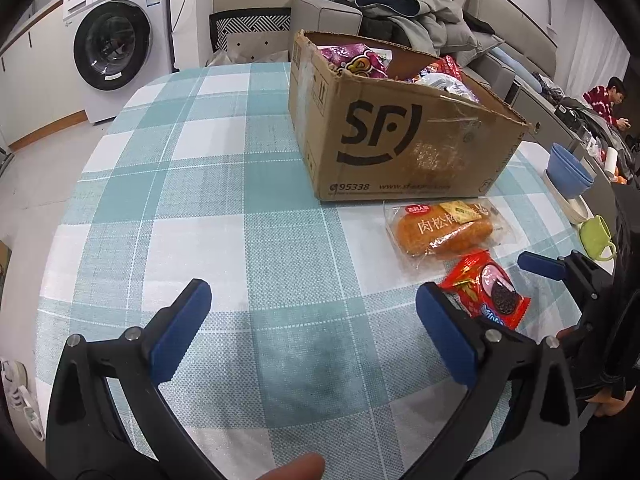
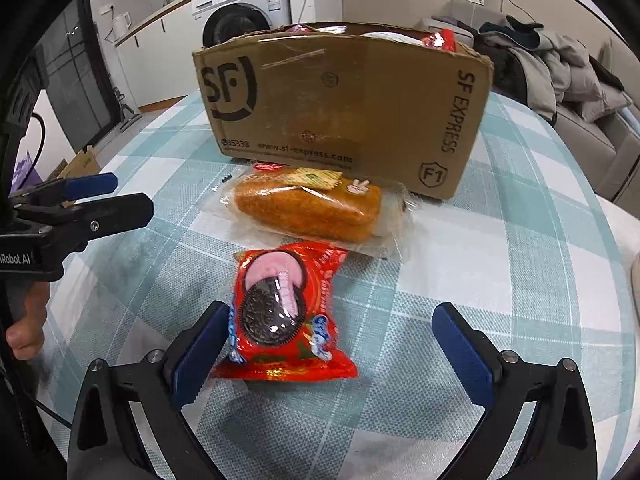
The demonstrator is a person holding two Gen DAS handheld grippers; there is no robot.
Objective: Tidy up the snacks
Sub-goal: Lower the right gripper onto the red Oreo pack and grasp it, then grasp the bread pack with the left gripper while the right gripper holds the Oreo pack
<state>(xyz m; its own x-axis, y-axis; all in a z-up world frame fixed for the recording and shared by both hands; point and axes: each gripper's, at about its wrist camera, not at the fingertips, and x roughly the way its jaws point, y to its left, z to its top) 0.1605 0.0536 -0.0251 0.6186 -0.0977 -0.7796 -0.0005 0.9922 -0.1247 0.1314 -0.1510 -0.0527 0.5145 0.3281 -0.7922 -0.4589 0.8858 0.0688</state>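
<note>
A red Oreo packet (image 2: pixel 282 312) lies on the checked tablecloth, partly between the fingers of my right gripper (image 2: pixel 332 340), which is open with its left pad (image 2: pixel 200 356) touching the packet's edge. Just beyond it lies a bread roll in clear wrap (image 2: pixel 308 206), in front of the cardboard SF box (image 2: pixel 348 112) full of snacks. In the left wrist view the Oreo packet (image 1: pixel 486 290) and the bread roll (image 1: pixel 440 230) lie to the right. My left gripper (image 1: pixel 312 328) is open over bare cloth, with nothing between its fingers. The right gripper (image 1: pixel 560 268) shows at the right edge.
The SF box (image 1: pixel 400 128) stands at the table's far middle. Blue bowls (image 1: pixel 568 168) and a green mug (image 1: pixel 596 236) sit at the right edge. A washing machine (image 1: pixel 116 44), a sofa with clothes (image 1: pixel 420 16) and a seated person (image 1: pixel 606 98) are beyond the table.
</note>
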